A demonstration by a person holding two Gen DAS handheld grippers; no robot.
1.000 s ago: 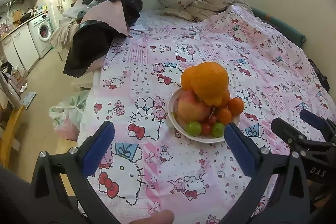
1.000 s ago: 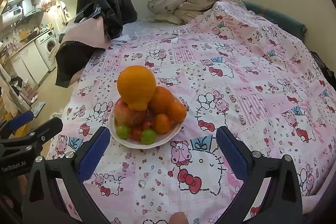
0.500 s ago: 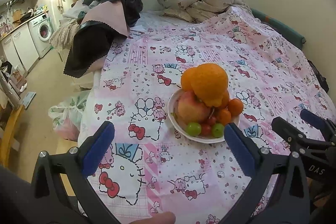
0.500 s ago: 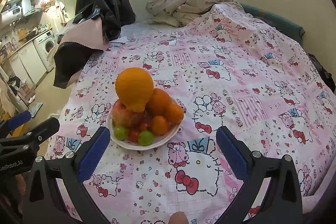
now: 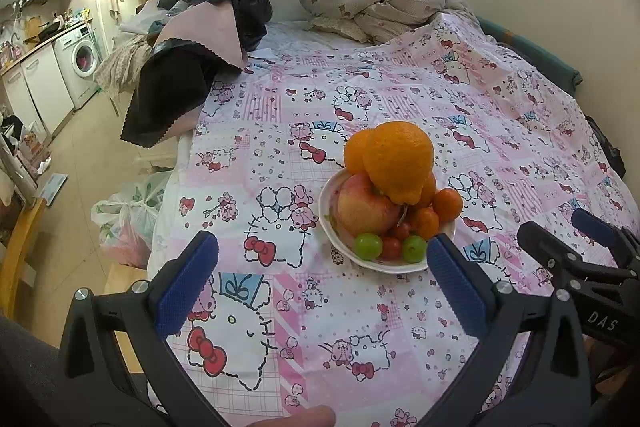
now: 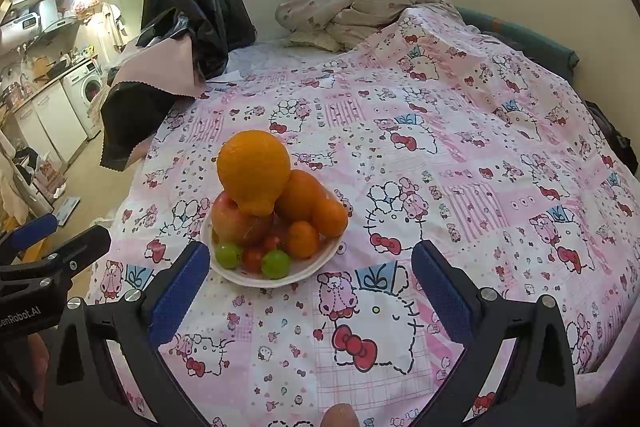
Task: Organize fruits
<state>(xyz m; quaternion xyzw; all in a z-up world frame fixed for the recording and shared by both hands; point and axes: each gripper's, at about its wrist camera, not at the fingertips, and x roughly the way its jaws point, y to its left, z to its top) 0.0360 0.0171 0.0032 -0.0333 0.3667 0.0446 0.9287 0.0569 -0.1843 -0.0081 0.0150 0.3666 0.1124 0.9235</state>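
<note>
Pink bedsheet (image 5: pixel 360 99) under both spread-apart claws, left claw (image 5: pixel 320 275) and right claw (image 6: pixel 310 285), hovering near fruit plate (image 5: pixel 384 267).

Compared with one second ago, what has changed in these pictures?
Almost nothing. The right claw eased slightly nearer the bowl, and the view shifted a little. The left claw stayed open and empty, as did the right; the fruit pile is untouched.

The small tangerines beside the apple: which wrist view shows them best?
The right wrist view. There the small tangerines sit at the open front-right of the white bowl, fully visible beside the apple. In the left wrist view the tangerines are partly tucked behind the big orange citrus.
</note>
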